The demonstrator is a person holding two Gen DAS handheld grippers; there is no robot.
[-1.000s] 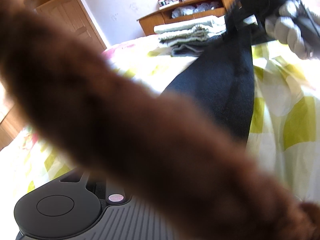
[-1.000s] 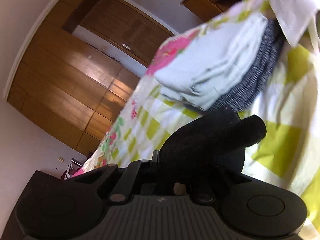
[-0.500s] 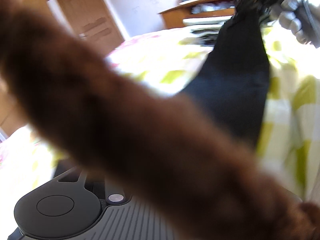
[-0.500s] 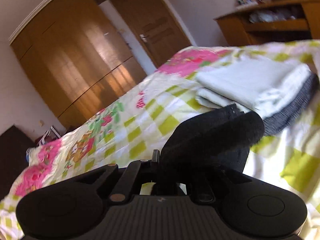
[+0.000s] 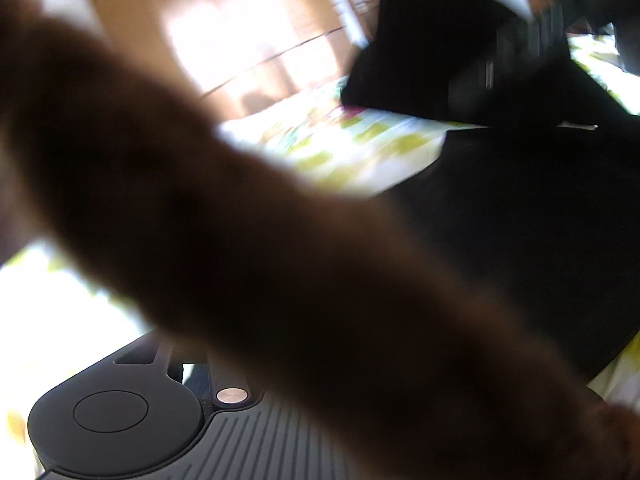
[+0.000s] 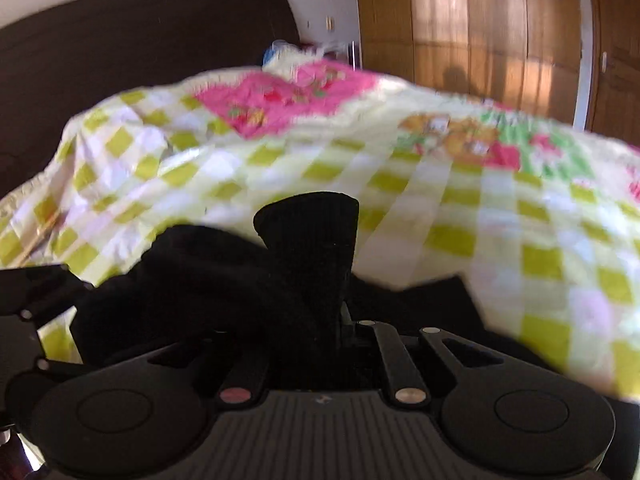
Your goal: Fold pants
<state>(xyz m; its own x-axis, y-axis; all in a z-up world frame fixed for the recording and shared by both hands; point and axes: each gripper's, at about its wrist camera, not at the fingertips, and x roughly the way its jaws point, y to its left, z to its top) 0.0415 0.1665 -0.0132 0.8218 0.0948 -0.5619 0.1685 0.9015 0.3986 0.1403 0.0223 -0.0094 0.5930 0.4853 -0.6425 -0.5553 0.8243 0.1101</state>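
The black, soft knit pants (image 6: pixel 248 280) are held up over the bed's yellow-green checked quilt with pink flower patches (image 6: pixel 460 200). In the right wrist view a bunched fold of the dark cloth, with a ribbed band standing up from it, is pinched in the right gripper (image 6: pixel 308 312), whose jaws are pressed nearly together on it. In the left wrist view the pants (image 5: pixel 520 220) hang as a broad dark sheet toward the right, over the quilt (image 5: pixel 360 152). Much of that view is covered by a blurred brown fuzzy band of cloth (image 5: pixel 240 240) lying across the left gripper (image 5: pixel 256 360); whether it is gripped, and how the jaws stand, cannot be told.

The pants are judged light, limp and not slippery: they will sag and drape from any hold, so a grip on the thicker ribbed band or a hem should hold best, with two well-spaced holds to keep an edge straight.

Beyond the quilt stand a dark headboard (image 6: pixel 120 60) and wooden wardrobe doors (image 6: pixel 480 32). The quilt near the pants lies broad and bare, so room for laying them flat seems ample.
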